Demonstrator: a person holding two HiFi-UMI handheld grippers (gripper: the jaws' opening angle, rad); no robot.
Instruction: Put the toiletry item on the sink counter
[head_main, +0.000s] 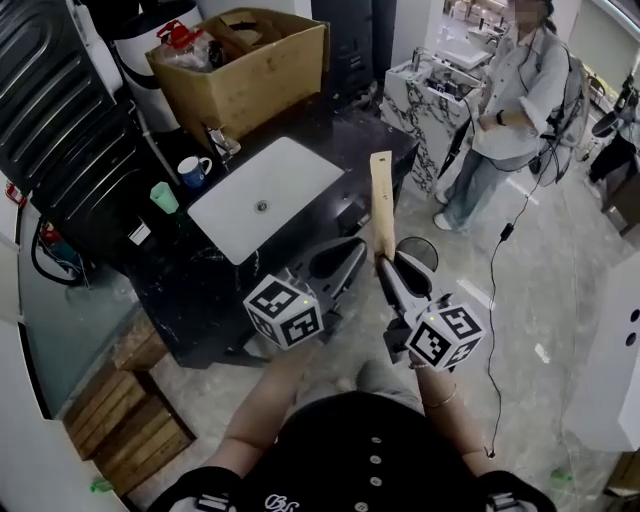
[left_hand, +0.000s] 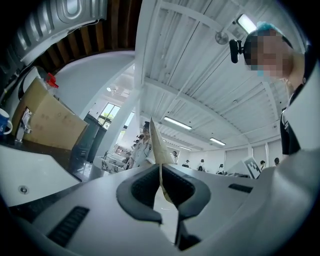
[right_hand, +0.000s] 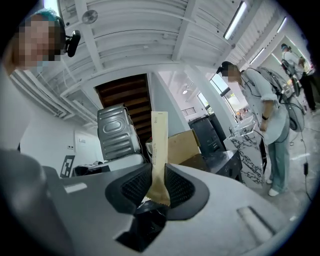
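The right tongs (right_hand: 157, 189) are closed on the lower end of a long, flat tan paper packet (right_hand: 159, 145), the toiletry item. Both ribbed pads press against its faces, and the packet stands upright out of them. The left tongs (left_hand: 168, 189) sit just beside the right pair with their jaws apart. The packet's thin edge shows in the gap between them, but the pads do not clamp it, and I cannot tell whether either pad touches it.

From the head view the packet (head_main: 381, 200) is up in the air, not resting on anything. It is held near the front right corner of the dark bench (head_main: 200, 285), to the right of the white sink basin (head_main: 265, 195). On the bench to the left of the basin stand a blue mug (head_main: 193, 170) and a green cup (head_main: 164, 197). A cardboard box (head_main: 245, 75) sits at the back. A person (head_main: 510, 110) stands on the floor well off to the right.
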